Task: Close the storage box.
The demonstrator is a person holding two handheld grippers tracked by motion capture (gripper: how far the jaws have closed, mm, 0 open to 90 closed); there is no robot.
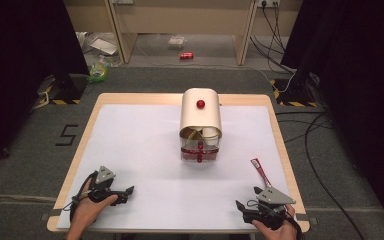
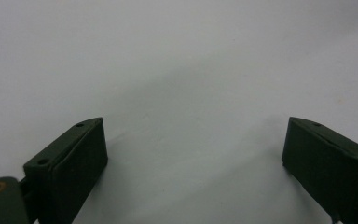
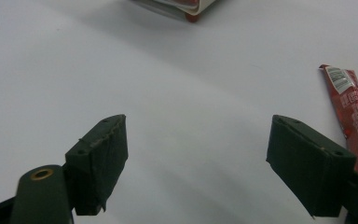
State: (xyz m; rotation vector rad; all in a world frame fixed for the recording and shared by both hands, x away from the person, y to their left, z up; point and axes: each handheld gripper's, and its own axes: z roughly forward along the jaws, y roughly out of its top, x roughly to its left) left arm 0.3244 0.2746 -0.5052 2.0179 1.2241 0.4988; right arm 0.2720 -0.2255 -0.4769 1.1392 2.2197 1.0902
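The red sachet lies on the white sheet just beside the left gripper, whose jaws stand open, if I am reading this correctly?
Not quite: the red sachet lies beside the right gripper, not the left. The high view shows it; the right gripper view shows the sachet by that gripper's open jaws.

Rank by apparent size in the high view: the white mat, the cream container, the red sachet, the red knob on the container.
1. White mat, by far the largest.
2. Cream container.
3. Red sachet, long and thin, near the right claw.
4. Red knob, smallest.
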